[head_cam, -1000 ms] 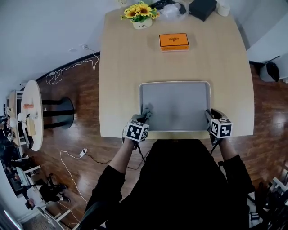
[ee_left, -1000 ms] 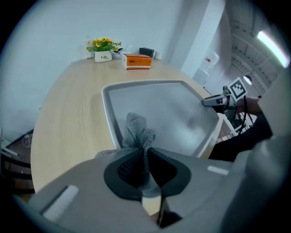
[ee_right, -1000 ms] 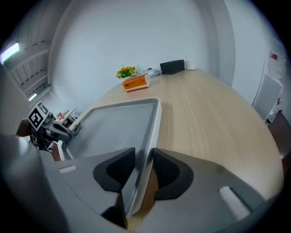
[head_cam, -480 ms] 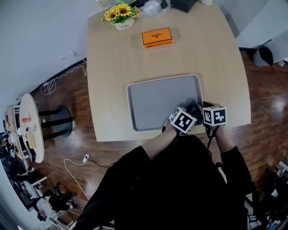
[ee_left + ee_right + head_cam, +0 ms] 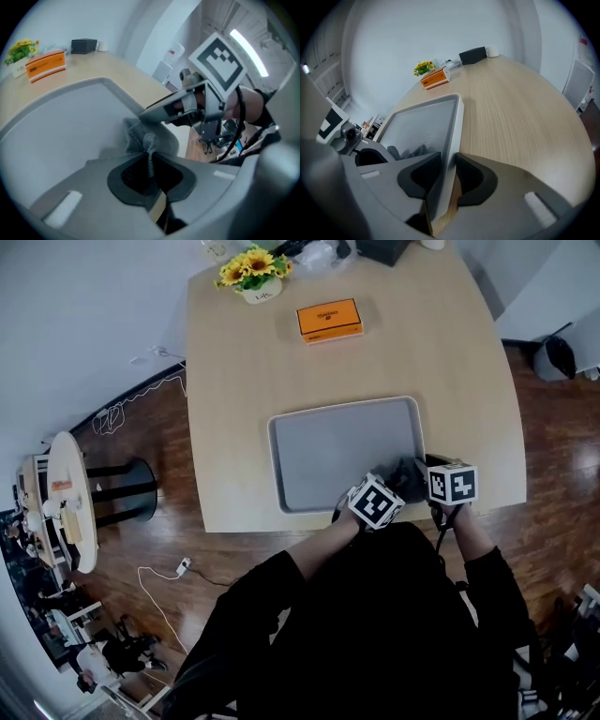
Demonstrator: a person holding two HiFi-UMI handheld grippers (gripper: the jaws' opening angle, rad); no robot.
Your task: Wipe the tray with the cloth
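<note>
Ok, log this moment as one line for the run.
left gripper: shut on cloth, near right corner of tray | right gripper: jaws just been closing, tray rim between pads | step: wipe

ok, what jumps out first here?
The big grey tray at the near edge of the table, with both grippers crowded at its near right corner. The left gripper is shut on a grey cloth there; the right gripper has its jaws just closing on the right rim. An orange box and sunflowers sit at the far end.

An office: meeting table [image 5: 281, 362], swivel chair [image 5: 206, 142] behind.
</note>
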